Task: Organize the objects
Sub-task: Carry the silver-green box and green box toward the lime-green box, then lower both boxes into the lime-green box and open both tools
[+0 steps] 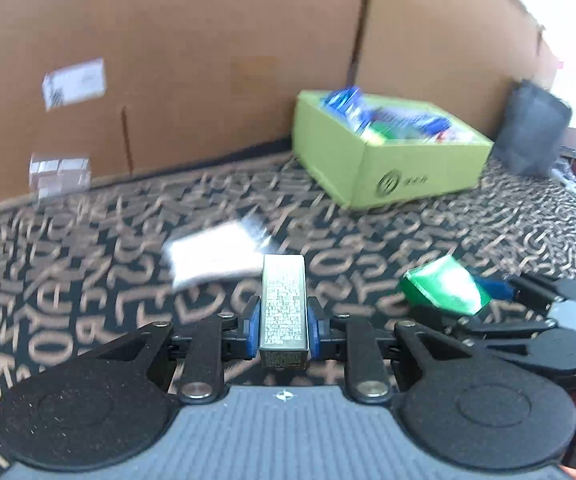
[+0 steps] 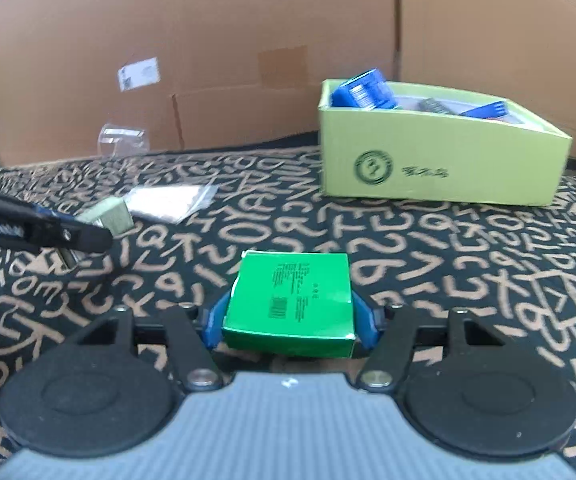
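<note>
In the left wrist view my left gripper [image 1: 283,320] is shut on a narrow silver-grey box [image 1: 283,300] that points forward between the blue pads. In the right wrist view my right gripper [image 2: 290,316] is shut on a green box [image 2: 290,300], its blue pads pressed on both sides. The green box [image 1: 446,286] and the right gripper also show at the right of the left wrist view. The silver-grey box [image 2: 114,216] in the left gripper appears at the left of the right wrist view. A yellow-green cardboard box [image 1: 388,160] [image 2: 440,160] holding blue packets stands at the back right.
A black cloth with tan letters [image 2: 248,220] covers the surface. A clear plastic bag [image 1: 216,256] [image 2: 168,200] lies ahead of the left gripper. Large brown cartons [image 2: 208,60] wall off the back. A clear plastic piece [image 2: 122,140] sits against them. A dark bag [image 1: 536,132] stands beyond the yellow-green box.
</note>
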A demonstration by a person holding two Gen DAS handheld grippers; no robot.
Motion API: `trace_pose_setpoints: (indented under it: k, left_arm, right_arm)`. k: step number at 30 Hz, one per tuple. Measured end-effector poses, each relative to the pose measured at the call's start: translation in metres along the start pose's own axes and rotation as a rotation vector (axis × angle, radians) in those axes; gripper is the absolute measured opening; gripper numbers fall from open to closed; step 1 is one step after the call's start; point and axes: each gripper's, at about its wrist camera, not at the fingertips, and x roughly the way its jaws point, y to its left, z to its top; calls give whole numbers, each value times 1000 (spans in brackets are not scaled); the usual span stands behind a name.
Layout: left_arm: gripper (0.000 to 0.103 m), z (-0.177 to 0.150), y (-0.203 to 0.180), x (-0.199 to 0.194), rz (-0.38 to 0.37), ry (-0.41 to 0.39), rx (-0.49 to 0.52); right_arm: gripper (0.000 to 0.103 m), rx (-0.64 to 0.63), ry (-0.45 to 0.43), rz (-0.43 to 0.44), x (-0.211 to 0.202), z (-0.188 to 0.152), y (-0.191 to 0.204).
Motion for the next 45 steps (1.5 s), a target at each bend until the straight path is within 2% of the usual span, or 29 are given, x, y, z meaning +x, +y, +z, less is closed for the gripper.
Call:
trace_pose_setpoints:
  k: [14, 18, 22, 25, 30, 45]
  left_arm:
    - [23, 51, -42, 13, -122, -58, 87]
    - [23, 72, -55, 33, -174, -43, 108]
    - [23, 92, -71, 45, -186, -61, 128]
    - [23, 100, -81, 50, -206, -68, 143]
    - [23, 98, -92, 63, -195, -31, 154]
    - [23, 101, -91, 69, -193, -31, 146]
  right_arm:
    - [61, 60, -66, -58, -20, 10, -38]
    - [61, 80, -130, -97, -28, 22, -52]
    - [61, 87, -194, -135, -35, 37, -69]
    - [61, 92, -202, -147, -36, 39, -79]
    - [61, 138, -186, -139, -36, 27, -92]
    - [61, 130, -148, -116, -22, 25, -90]
